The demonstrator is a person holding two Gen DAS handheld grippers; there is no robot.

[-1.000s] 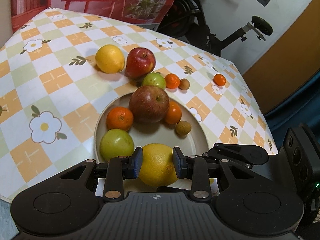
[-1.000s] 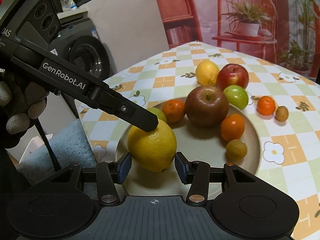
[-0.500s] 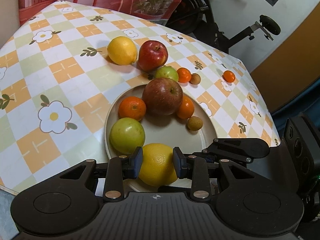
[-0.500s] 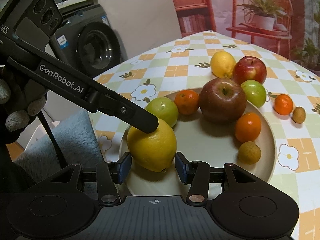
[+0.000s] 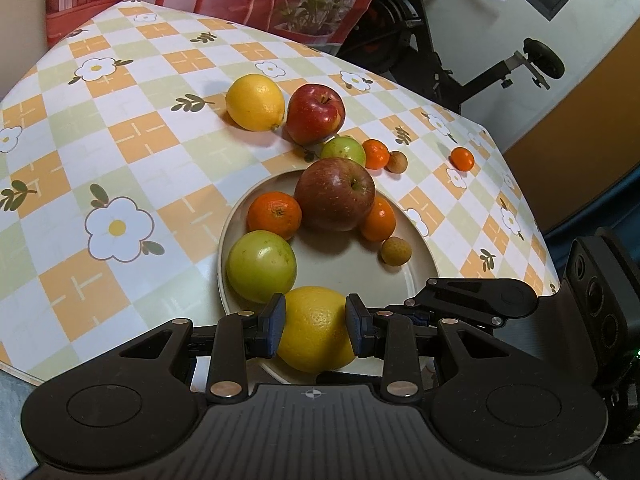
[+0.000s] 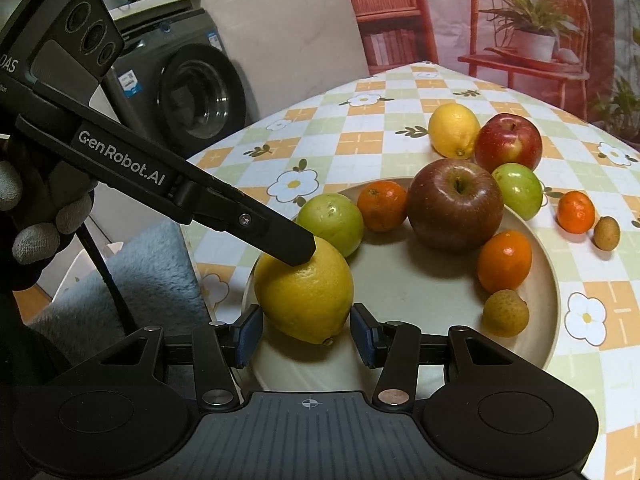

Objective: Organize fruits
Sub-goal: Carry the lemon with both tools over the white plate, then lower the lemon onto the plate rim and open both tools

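Our left gripper (image 5: pixel 315 329) is clamped on a lemon (image 5: pixel 314 330) at the near rim of the plate (image 5: pixel 420 256); our right gripper (image 6: pixel 307 334) stands slightly apart around the same fruit, not pressing. We should lower it gently beside the green apple (image 5: pixel 261 266), let go only once it rests, and keep it from rolling off the surface (image 5: pixel 140 148).

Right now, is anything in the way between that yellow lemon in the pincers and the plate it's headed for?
Nothing visible. The left gripper is shut on the lemon right over the near rim of the plate, and the plate beneath it looks bare. The green fruit sits close beside it.
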